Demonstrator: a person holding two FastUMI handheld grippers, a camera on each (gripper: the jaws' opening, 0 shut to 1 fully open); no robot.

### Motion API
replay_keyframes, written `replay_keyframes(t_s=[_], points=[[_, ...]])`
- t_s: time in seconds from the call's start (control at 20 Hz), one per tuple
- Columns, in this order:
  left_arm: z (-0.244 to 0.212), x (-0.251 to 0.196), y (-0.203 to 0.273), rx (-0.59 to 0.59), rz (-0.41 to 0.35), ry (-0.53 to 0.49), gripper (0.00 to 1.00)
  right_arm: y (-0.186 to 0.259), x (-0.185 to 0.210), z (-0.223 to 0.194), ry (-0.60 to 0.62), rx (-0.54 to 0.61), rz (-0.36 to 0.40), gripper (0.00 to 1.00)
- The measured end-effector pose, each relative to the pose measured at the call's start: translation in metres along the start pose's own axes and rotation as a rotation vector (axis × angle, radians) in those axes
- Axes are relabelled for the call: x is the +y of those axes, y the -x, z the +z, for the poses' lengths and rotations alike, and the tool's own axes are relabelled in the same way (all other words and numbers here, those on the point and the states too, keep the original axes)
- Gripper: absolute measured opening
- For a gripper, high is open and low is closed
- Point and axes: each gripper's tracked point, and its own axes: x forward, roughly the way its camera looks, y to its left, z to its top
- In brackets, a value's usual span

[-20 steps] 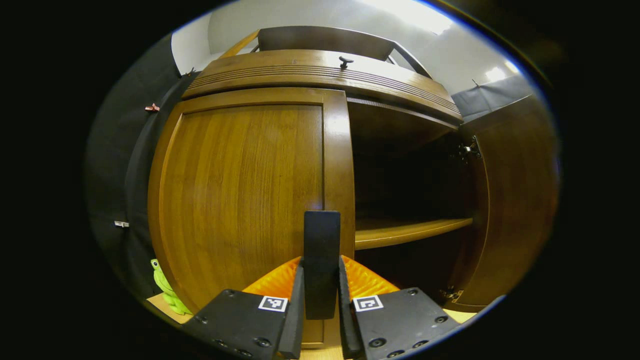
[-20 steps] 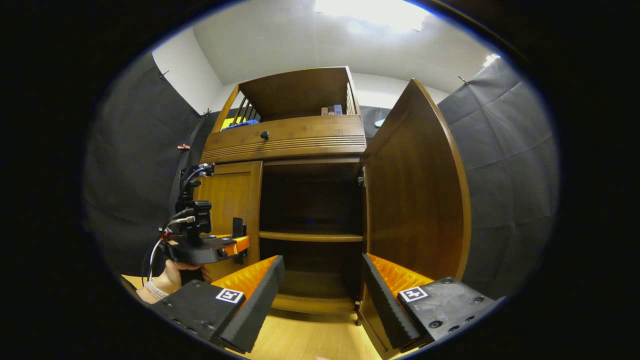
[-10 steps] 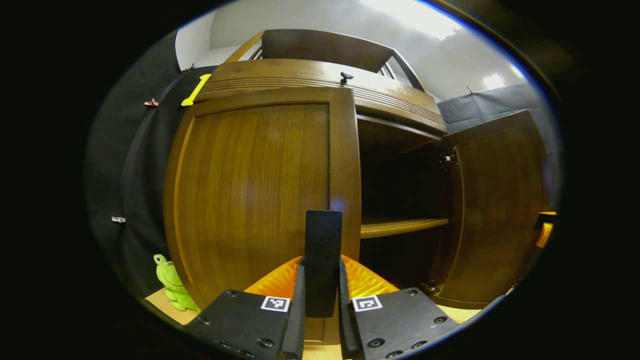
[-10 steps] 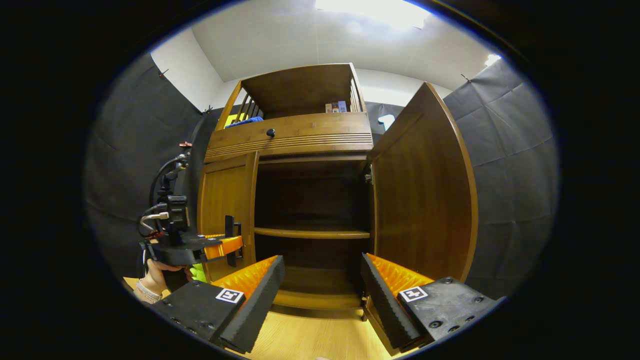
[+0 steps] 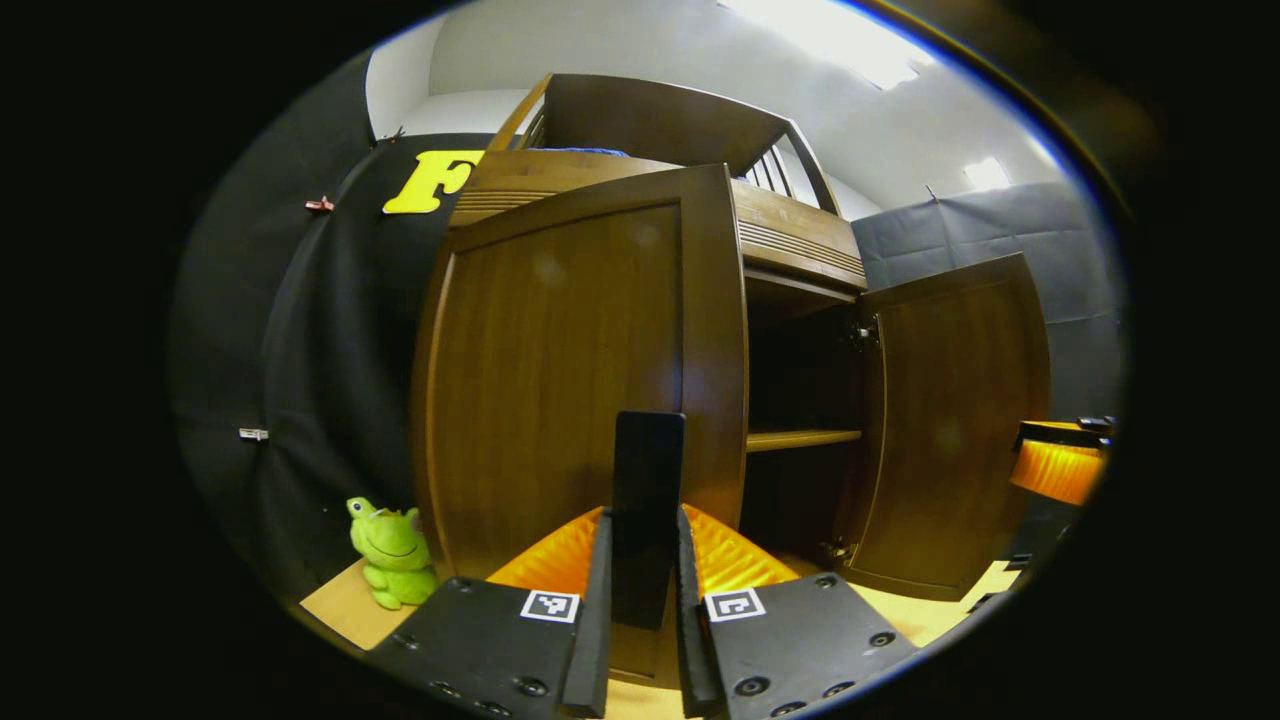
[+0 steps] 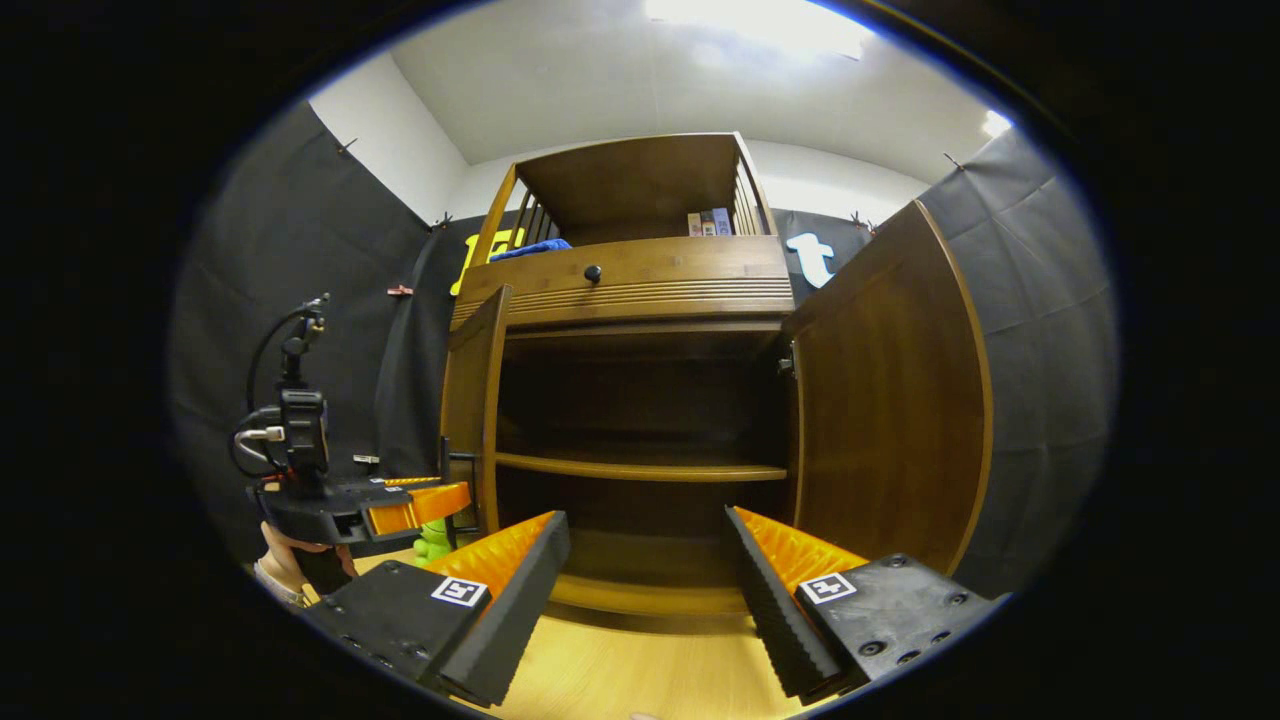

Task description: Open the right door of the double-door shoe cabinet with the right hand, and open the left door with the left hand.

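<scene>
The wooden shoe cabinet (image 6: 640, 290) stands with both doors swung out. In the left gripper view, my left gripper (image 5: 643, 535) is shut on the black upright handle (image 5: 648, 470) of the left door (image 5: 560, 380), which stands partly open. The right door (image 5: 960, 420) hangs wide open beyond it. In the right gripper view, my right gripper (image 6: 648, 545) is open with nothing between its fingers (image 6: 530, 570), a little back from the cabinet's dark inside. The left door (image 6: 470, 400) shows nearly edge-on, the right door (image 6: 890, 400) wide open. A hand (image 6: 285, 565) holds the left gripper (image 6: 410, 502) at the left door.
A shelf (image 6: 640, 467) crosses the cabinet's inside. Above the doors is a drawer with a black knob (image 6: 593, 272) and an open top rack. A green frog plush (image 5: 392, 550) sits on the light wooden floor (image 6: 620, 675) left of the cabinet.
My left gripper has pulled the left door from shut to partly open, swinging leftward. My right gripper has drawn back from the open right door, staying open.
</scene>
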Motion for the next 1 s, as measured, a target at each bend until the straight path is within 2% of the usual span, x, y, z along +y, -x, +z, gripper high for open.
replay_keyframes(t_s=[0.15,0.45,0.65,0.7,1.0], points=[[0.003,0.016,0.022,0.011,0.018,0.005,0.29,-0.007,0.009,0.0,-0.012,0.0,0.029,0.95],[0.009,0.044,0.054,0.016,0.065,-0.015,0.31,-0.003,0.048,0.003,-0.025,-0.006,0.09,0.95],[0.01,0.06,0.069,0.013,0.088,-0.006,0.24,-0.004,0.067,0.007,-0.027,-0.013,0.128,0.95],[0.011,0.064,0.073,0.012,0.093,-0.002,0.27,-0.005,0.073,0.007,-0.031,-0.013,0.138,0.95],[0.023,0.089,0.093,-0.022,0.146,-0.013,0.24,-0.007,0.096,0.003,-0.035,-0.005,0.18,0.95]])
